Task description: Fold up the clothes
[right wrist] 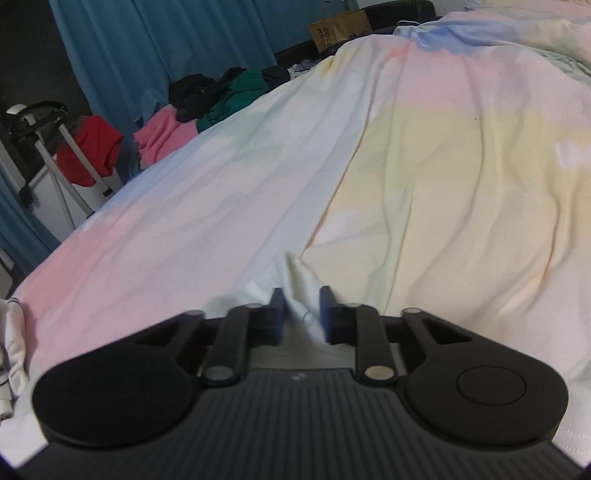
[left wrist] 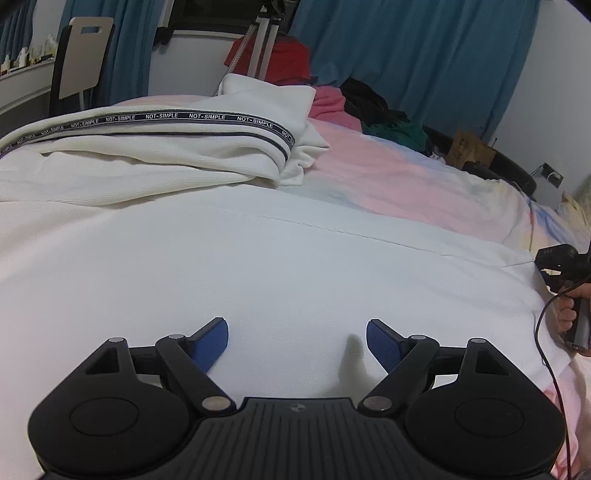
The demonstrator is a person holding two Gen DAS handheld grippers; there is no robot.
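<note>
A white garment (left wrist: 258, 258) lies spread flat on the bed, with a sleeve bearing a black "NOT-SIMPLE" band (left wrist: 162, 117) folded over its far left part. My left gripper (left wrist: 297, 334) is open and empty, low over the garment's middle. My right gripper (right wrist: 303, 306) is nearly closed with a bunched white corner of fabric (right wrist: 301, 280) between its fingers, at the garment's right edge. The right gripper also shows in the left wrist view (left wrist: 561, 284), held in a hand.
The pastel pink, blue and yellow bedsheet (right wrist: 443, 147) covers the bed. A pile of pink, black and green clothes (left wrist: 354, 107) lies at the far edge. A red garment hangs on a stand (left wrist: 280, 55). Blue curtains, a chair (left wrist: 81, 59) and a cardboard bag (right wrist: 340, 24) stand beyond.
</note>
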